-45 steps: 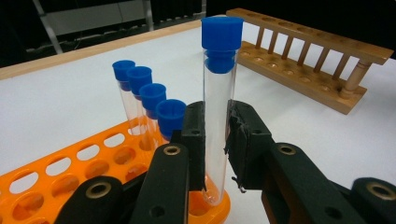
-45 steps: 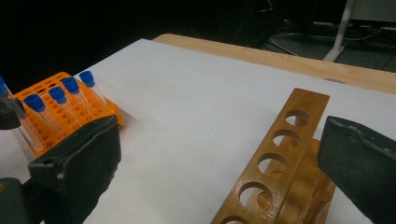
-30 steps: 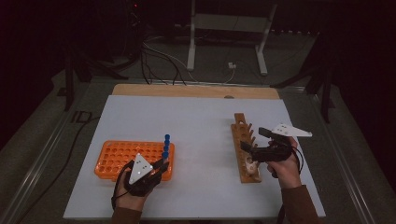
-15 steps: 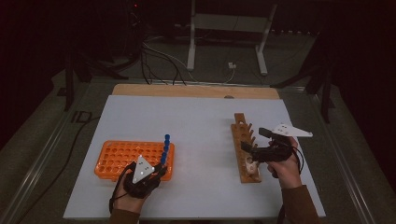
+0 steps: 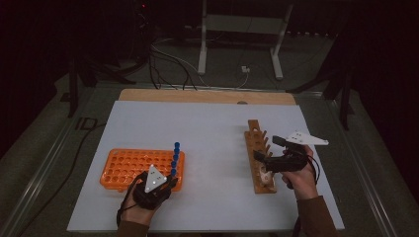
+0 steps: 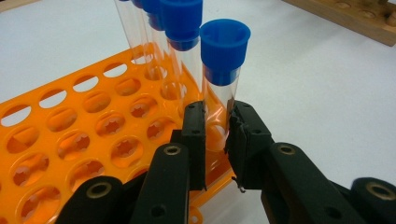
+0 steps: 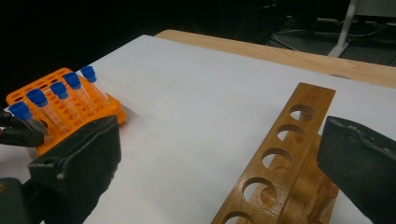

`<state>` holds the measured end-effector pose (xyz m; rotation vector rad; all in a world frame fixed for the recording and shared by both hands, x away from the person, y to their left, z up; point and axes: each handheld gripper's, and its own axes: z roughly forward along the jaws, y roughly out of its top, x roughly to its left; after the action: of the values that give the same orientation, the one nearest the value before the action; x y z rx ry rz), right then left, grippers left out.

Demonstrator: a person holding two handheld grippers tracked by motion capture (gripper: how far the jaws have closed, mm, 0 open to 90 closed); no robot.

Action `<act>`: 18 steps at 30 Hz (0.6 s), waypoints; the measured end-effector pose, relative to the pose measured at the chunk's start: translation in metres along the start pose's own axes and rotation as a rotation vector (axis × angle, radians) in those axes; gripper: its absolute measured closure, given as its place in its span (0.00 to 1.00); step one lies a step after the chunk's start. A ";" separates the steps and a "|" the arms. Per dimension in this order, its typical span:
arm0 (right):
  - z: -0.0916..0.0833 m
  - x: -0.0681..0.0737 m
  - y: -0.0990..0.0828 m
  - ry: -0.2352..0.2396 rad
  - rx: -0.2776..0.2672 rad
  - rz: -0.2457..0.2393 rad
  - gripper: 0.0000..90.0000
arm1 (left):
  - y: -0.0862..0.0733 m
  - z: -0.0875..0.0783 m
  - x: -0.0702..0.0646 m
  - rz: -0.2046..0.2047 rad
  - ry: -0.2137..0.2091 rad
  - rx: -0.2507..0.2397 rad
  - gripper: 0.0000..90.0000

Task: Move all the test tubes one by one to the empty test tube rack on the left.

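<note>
Clamping the nearest blue-capped tube (image 6: 223,88) in the orange rack (image 6: 88,140), the left gripper (image 6: 217,140) grips it, while the right gripper (image 7: 219,163) gapes beside the wooden rack (image 7: 285,158).

Count of items on the table

Racks: two in all, being one orange plastic rack (image 5: 129,168) and one wooden rack (image 5: 259,155). Blue-capped clear tubes (image 7: 60,89): five, standing in a single row along one edge of the orange plastic rack, as counted in the right gripper view. Handheld grippers: two, one left gripper (image 6: 215,133) and one right gripper (image 5: 259,156). Holes in the wooden rack: five show in the right gripper view; the full number cannot be told.
</note>
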<state>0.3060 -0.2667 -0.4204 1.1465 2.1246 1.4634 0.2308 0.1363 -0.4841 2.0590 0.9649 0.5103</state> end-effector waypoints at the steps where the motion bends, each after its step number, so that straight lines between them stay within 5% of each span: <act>1: 0.000 0.000 0.000 0.002 0.000 -0.001 0.00 | 0.000 0.001 -0.001 -0.001 0.002 -0.001 0.86; 9: 0.001 0.001 -0.003 0.011 -0.002 -0.006 0.00 | -0.001 -0.001 0.003 -0.027 -0.007 -0.008 0.80; 18: -0.004 0.000 -0.008 0.017 -0.021 -0.029 0.00 | 0.004 -0.029 0.016 -0.048 -0.075 -0.175 0.67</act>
<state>0.2999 -0.2711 -0.4257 1.0948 2.1233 1.4839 0.2243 0.1609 -0.4624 1.8809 0.8914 0.4713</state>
